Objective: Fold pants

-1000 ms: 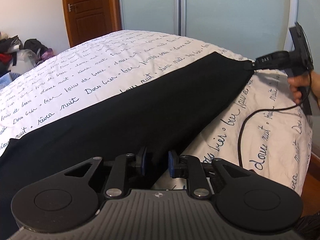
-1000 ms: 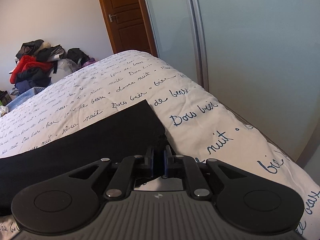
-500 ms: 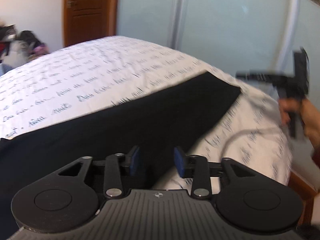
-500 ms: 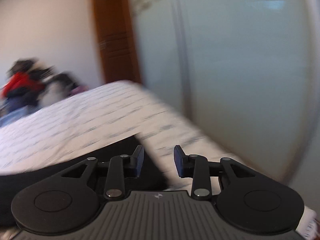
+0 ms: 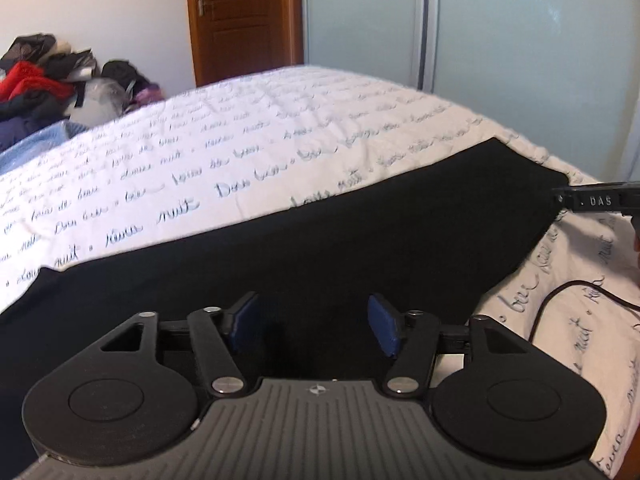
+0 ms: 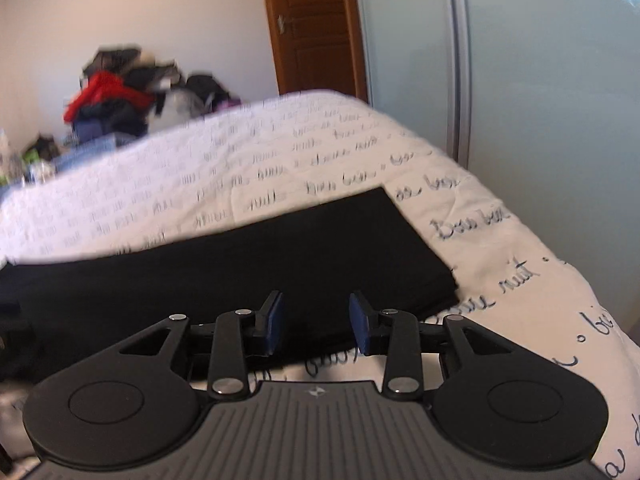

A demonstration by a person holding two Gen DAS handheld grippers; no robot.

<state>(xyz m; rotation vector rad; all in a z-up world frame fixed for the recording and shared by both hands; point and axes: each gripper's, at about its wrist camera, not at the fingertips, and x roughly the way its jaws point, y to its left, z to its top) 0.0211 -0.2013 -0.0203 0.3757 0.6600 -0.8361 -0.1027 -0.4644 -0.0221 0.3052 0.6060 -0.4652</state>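
Left wrist view: the black pants (image 5: 320,232) lie flat along the near edge of the bed (image 5: 248,152), long axis running left to right. The left gripper (image 5: 312,324) hangs spread wide over mid-length, holding nothing. The right gripper (image 6: 316,322), likewise parted and empty, sits nearest the squared right end. The fabric looks matte and smooth; the bedspread is quilted white with blue script.

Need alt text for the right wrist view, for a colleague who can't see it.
The right hand-held gripper hangs open over the near edge of flat black fabric pants spread on a white quilted bedspread printed with blue script. Behind stand a heap of clothes, a brown wooden door and frosted wardrobe panels.
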